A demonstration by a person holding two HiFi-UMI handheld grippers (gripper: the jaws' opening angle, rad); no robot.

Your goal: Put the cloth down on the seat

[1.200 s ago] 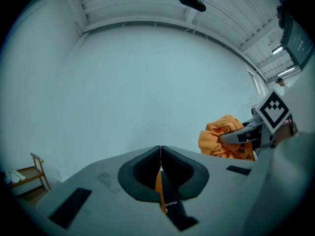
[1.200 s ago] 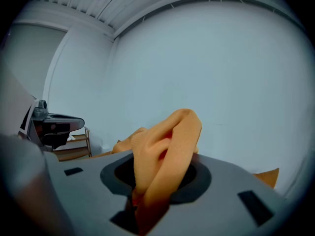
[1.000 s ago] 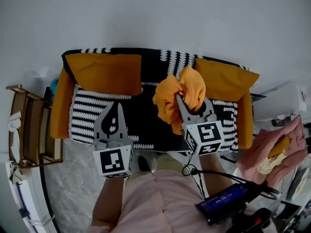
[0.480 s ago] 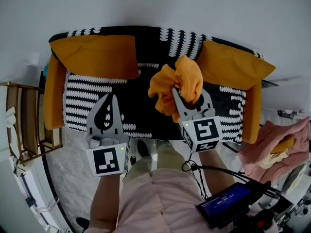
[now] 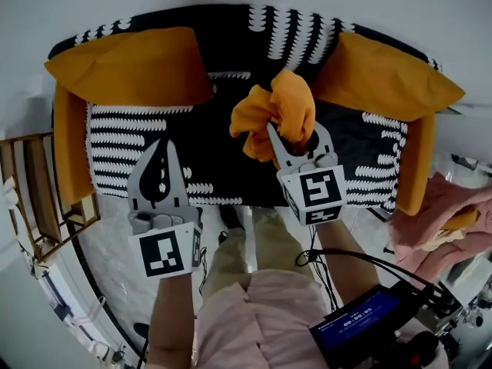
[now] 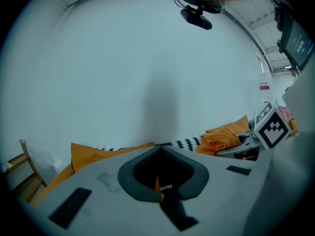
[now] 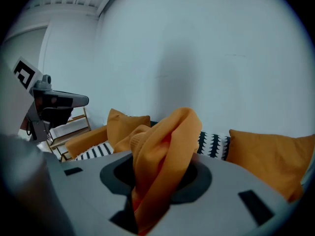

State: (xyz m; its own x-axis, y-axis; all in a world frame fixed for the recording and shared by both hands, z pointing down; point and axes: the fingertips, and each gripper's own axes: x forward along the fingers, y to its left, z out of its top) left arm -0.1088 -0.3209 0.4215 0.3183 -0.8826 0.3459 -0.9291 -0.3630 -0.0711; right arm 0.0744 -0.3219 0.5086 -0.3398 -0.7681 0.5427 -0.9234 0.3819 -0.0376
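An orange cloth (image 5: 274, 116) is bunched in my right gripper (image 5: 290, 138), which is shut on it above the middle of the sofa seat (image 5: 223, 167). In the right gripper view the cloth (image 7: 165, 141) rises out from between the jaws of that gripper (image 7: 160, 173) and hides the fingertips. The seat has a black cover with white patterned bands. My left gripper (image 5: 163, 148) hovers over the seat's front left part, shut and holding nothing. Seen from the left gripper view, its jaws (image 6: 160, 151) meet with nothing between them, and the cloth (image 6: 224, 137) shows off to the right.
Orange cushions lean on the sofa back at the left (image 5: 131, 68) and right (image 5: 384, 75). A wooden rack (image 5: 38, 198) stands left of the sofa. A pink cloth pile (image 5: 453, 214) lies at the right. A device with a blue screen (image 5: 361, 321) hangs by my right arm.
The sofa now fills more of the head view and sits higher in it. Both grippers have come closer over the seat. The right gripper still holds the cloth.
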